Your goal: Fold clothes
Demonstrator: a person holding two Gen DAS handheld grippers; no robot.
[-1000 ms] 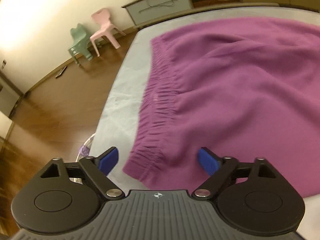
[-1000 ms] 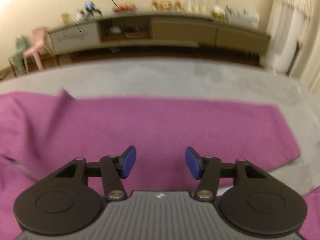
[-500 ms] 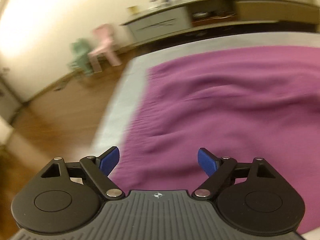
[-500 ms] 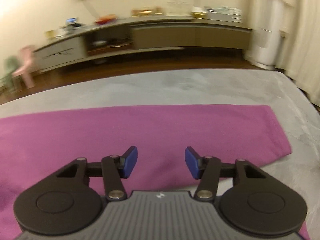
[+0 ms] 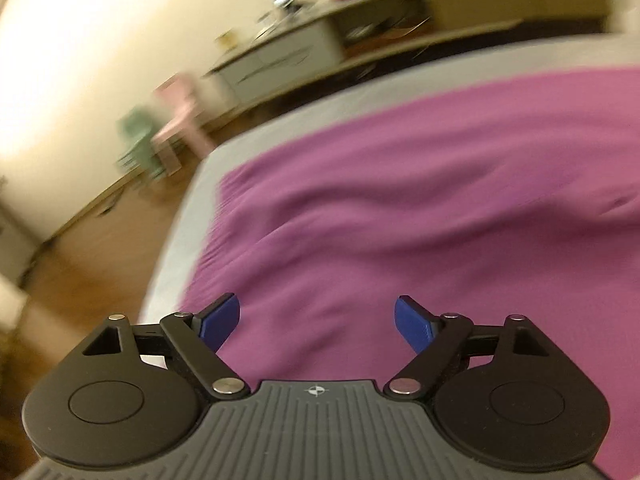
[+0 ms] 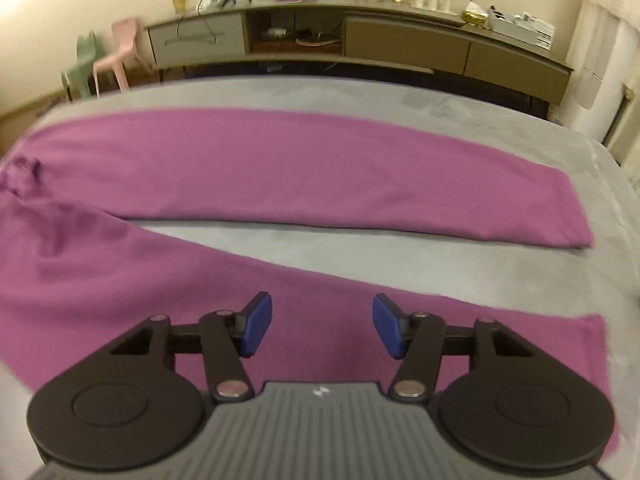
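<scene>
**Trousers spread flat on the bed, both grippers lifted clear**

The grey bed (image 6: 360, 252) carries a pair of purple trousers (image 6: 280, 172) laid out full length, the two legs running side by side toward the right with a wedge of bedding showing between them. Their long axis lies across the right wrist view, hems to the right, the gathered waistband (image 5: 212, 232) at the left near the bed's edge.

A second ago the left wrist camera sat low over the waistband corner; now it looks from higher and further in, blurred by motion, and the right view has drawn back until both legs show. That suggests the cloth has been smoothed out and the lengthwise fold remains.

The left gripper (image 5: 316, 322) and right gripper (image 6: 322, 324) hover above the fabric, fingers spread wide, holding nothing.
</scene>
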